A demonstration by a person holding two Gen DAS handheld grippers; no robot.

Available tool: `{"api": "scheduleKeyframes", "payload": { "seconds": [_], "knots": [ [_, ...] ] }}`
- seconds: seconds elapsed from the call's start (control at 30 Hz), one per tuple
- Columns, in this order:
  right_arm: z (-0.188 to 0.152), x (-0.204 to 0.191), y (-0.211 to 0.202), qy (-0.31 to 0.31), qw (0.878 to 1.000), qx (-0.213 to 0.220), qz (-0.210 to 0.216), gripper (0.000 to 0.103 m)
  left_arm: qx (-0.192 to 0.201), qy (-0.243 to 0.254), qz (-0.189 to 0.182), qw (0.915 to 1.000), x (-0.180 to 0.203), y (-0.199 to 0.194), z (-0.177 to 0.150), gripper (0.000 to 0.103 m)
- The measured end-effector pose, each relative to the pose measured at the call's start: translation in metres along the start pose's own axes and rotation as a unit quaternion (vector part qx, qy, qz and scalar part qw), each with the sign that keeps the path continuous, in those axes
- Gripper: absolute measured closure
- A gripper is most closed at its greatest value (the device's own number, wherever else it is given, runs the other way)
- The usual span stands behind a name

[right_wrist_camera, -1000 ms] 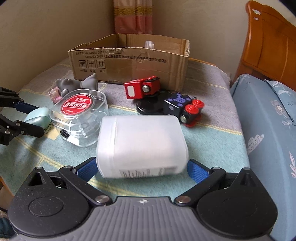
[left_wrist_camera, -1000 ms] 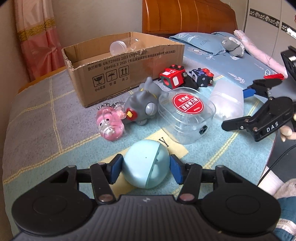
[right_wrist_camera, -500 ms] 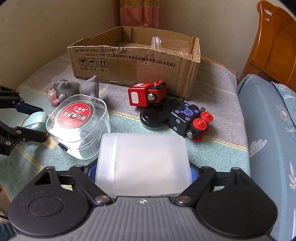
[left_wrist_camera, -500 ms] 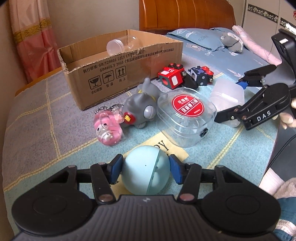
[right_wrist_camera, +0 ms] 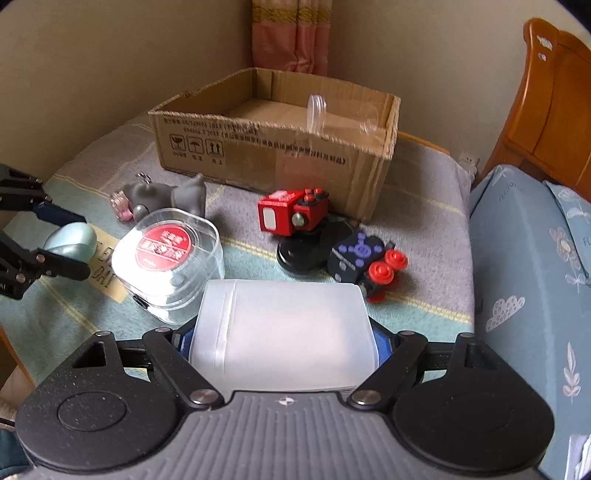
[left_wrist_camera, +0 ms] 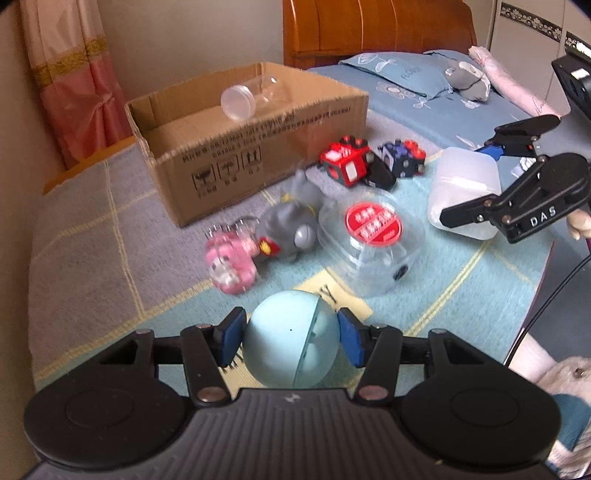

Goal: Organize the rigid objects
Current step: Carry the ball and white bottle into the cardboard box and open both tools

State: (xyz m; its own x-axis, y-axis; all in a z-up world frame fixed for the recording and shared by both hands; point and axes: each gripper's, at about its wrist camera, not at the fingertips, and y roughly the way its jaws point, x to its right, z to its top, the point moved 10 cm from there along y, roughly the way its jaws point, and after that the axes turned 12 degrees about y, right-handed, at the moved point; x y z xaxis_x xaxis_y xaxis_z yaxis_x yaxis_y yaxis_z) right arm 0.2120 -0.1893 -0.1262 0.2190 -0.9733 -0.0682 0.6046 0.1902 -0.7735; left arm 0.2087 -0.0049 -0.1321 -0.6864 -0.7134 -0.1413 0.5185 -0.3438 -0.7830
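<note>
My left gripper (left_wrist_camera: 291,338) is shut on a pale blue ball (left_wrist_camera: 291,343), held just above the bedspread; the same ball (right_wrist_camera: 70,240) shows in the right wrist view. My right gripper (right_wrist_camera: 282,341) is shut on a white translucent plastic container (right_wrist_camera: 284,328), its pads pressed on both sides; the container (left_wrist_camera: 461,184) hangs a little above the bed. Loose on the bedspread lie a clear box with a red label (left_wrist_camera: 373,240), a grey toy (left_wrist_camera: 291,229), a pink keychain (left_wrist_camera: 231,266), a red cube toy (right_wrist_camera: 291,214) and a dark blue cube toy (right_wrist_camera: 362,258).
An open cardboard box (right_wrist_camera: 273,147) stands at the back with a clear bottle (right_wrist_camera: 340,114) in it. A black disc (right_wrist_camera: 306,251) lies under the red cube. A blue pillow (right_wrist_camera: 535,258) lies to the right, a wooden headboard (left_wrist_camera: 376,33) behind, a pink curtain (left_wrist_camera: 74,74) in the corner.
My right gripper's jaws closed onto the white container and raised it slightly off the bed. The left gripper kept its hold on the blue ball and barely moved.
</note>
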Motion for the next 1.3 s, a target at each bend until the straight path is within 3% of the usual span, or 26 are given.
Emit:
{"api": "scheduleKeyframes", "payload": {
  "seconds": [0.4, 0.67, 0.83, 1.17, 1.23, 1.3],
  "knots": [
    [0.063, -0.012, -0.032, -0.023, 0.997, 0.059, 0.046, 0.017, 0.045, -0.011, 0.039, 0.9982, -0.051, -0.023, 0.077, 0.05],
    [0.119, -0.016, -0.027, -0.032, 0.994, 0.092, 0.059, 0.017, 0.062, 0.001, 0.06, 0.9963, -0.083, -0.003, 0.131, 0.05],
    [0.15, -0.011, -0.013, -0.023, 0.993, 0.098, 0.058, 0.017, 0.049, 0.002, 0.064, 0.9968, -0.097, 0.025, 0.142, 0.05],
    [0.182, -0.005, 0.015, -0.009, 0.994, 0.095, 0.058, 0.017, 0.029, -0.018, 0.064, 0.9974, -0.115, 0.059, 0.131, 0.05],
    [0.187, -0.006, 0.02, -0.008, 0.994, 0.091, 0.058, 0.017, 0.034, -0.019, 0.066, 0.997, -0.116, 0.06, 0.129, 0.044],
    [0.189, -0.009, 0.026, -0.009, 0.994, 0.088, 0.057, 0.017, 0.036, -0.022, 0.066, 0.9969, -0.117, 0.058, 0.127, 0.023]
  ]
}}
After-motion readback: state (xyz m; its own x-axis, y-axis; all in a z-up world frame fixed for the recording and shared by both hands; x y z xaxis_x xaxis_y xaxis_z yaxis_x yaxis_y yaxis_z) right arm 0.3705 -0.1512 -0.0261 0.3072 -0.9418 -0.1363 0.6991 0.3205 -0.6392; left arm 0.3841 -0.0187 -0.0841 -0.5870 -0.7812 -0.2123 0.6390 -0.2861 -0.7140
